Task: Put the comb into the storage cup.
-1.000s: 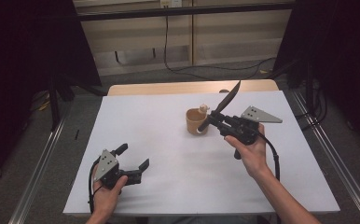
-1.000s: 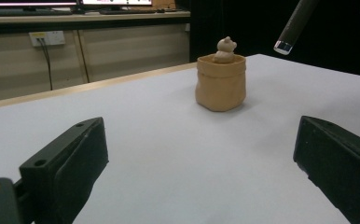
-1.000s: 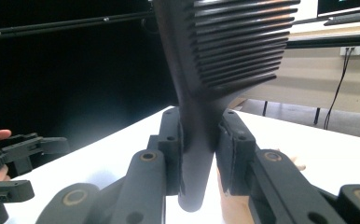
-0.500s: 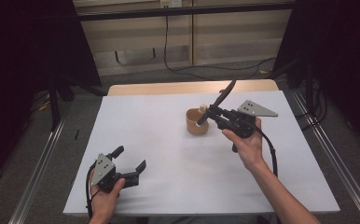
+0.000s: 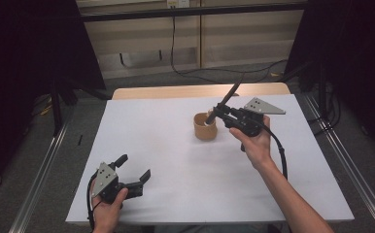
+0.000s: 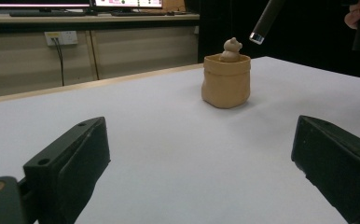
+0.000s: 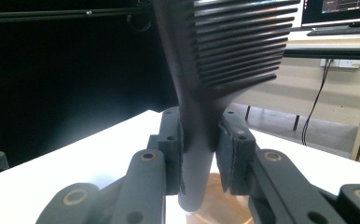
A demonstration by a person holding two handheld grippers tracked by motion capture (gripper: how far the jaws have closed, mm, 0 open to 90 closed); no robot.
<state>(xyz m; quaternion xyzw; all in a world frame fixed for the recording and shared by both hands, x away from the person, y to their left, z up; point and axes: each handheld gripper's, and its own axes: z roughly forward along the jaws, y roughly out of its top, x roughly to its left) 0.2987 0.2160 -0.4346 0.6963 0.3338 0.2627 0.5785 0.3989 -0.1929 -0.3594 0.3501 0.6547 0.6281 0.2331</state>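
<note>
Right gripper clamps a black plastic comb by the narrow neck between teeth and handle, pads pressing on both sides, jaws closed down to the comb's thickness. In the high view the comb slants up and away from the gripper over the far half of the table. Its round handle end hangs just above the mouth of a small tan sack-shaped cup; can't tell if it touches the rim. In the right gripper view the cup sits directly below the handle tip. The left gripper view shows the cup upright on the white table, with a small tan bear-like figure poking out of its top, and the comb's handle tip coming in from the upper right, near the figure but apart from it. The right hand grips the tool body from below, with the grey three-cornered plate on top.

Left gripper rests low at the near left part of the table, well apart from the cup, jaws spread wide with nothing between them. The left hand holds it at the table's near edge, pointed toward the cup.
</note>
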